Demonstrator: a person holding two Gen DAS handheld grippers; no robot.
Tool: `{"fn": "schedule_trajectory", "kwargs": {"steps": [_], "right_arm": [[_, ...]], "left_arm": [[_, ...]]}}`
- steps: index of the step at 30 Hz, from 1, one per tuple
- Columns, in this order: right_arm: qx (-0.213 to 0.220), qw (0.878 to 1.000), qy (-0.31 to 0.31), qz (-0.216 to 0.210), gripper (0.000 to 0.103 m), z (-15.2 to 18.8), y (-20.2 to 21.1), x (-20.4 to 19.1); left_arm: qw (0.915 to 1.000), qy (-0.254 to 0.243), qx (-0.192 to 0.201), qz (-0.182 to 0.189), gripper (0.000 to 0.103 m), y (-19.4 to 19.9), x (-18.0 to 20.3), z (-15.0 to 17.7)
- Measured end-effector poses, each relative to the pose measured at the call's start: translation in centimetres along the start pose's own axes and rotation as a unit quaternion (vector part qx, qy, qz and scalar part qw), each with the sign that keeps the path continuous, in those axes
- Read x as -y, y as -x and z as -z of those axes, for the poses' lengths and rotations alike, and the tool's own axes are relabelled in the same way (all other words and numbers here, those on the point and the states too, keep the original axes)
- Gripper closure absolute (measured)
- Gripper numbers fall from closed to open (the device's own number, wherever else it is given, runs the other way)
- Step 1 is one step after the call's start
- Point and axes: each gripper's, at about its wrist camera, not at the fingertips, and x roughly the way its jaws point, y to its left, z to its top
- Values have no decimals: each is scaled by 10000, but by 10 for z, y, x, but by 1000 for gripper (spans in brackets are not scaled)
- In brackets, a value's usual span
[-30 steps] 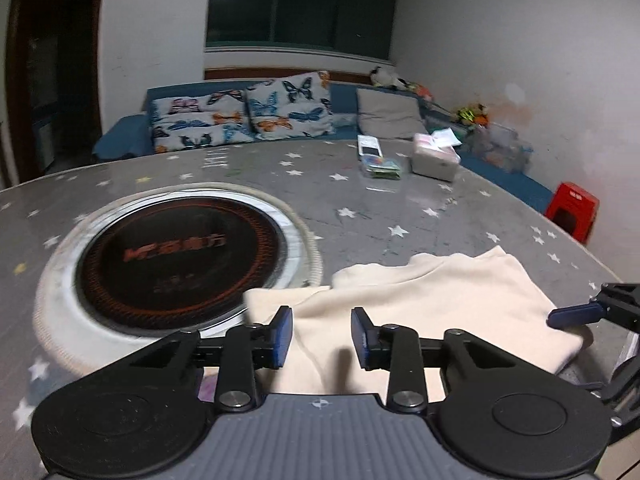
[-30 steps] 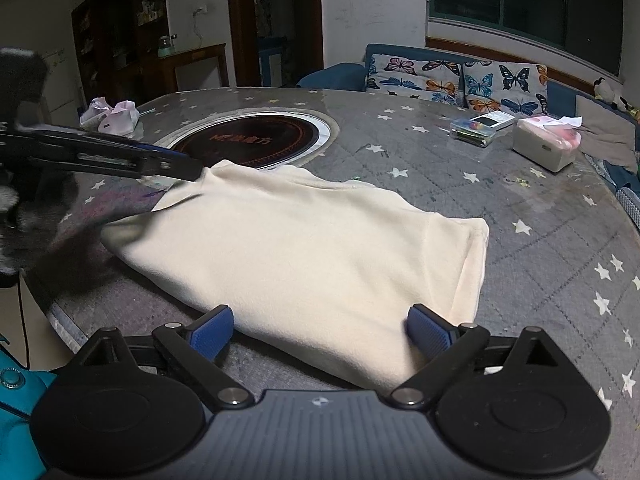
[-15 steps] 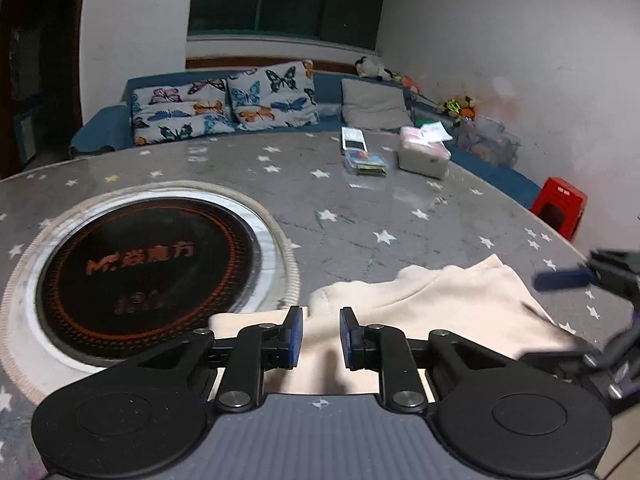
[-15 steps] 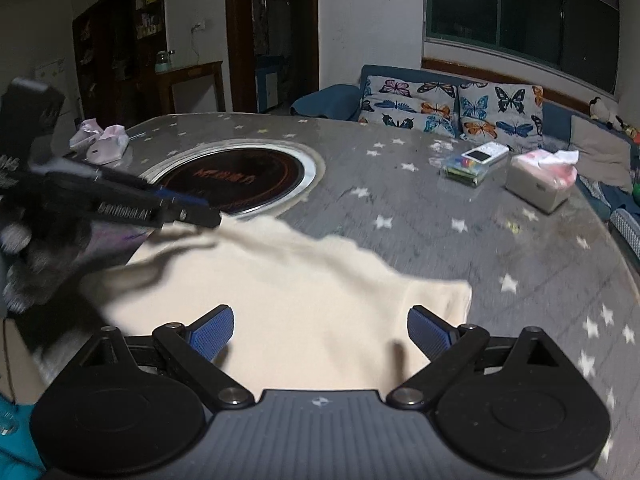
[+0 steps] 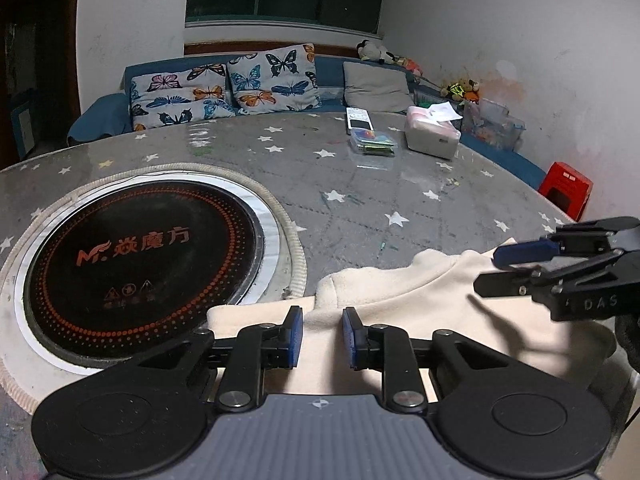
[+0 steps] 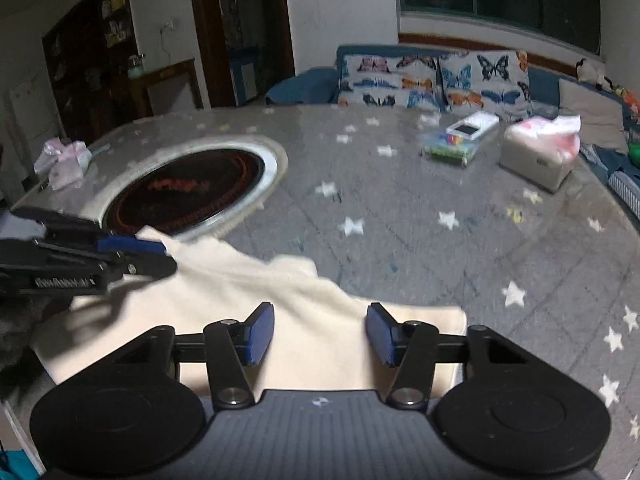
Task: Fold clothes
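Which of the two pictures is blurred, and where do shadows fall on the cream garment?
Right wrist view: motion-blurred, stars and the tissue box smeared. Left wrist view: sharp, the hob lettering readable. In both, each tool's shadow falls on the cream garment; fisheye curves the walls.

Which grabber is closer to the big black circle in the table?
Left. The left gripper sits right beside the black circle, over the cream garment; the right gripper is at the garment's far side.
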Motion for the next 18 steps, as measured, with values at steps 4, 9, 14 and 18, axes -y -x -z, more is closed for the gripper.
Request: {"fn": "schedule_trajectory", "kwargs": {"steps": [4,9,14,18], "right_arm": [[253,9995,41,-156,57,-13,4,-9],[18,9998,4,-191,71,-18,-24,-15],[12,9999,94,-86,71,-19,-25,-21],[187,9992,327,-126,70,-19,-2,-30]], "left_arm": [[10000,20,88,29,79,5,2,-2],[10000,-13,-27,-50,78,-5,1,-3],[10000,15,11,-49,77,0,-1,-3],[9996,178,170,-105,77,20,-11,-5]]}}
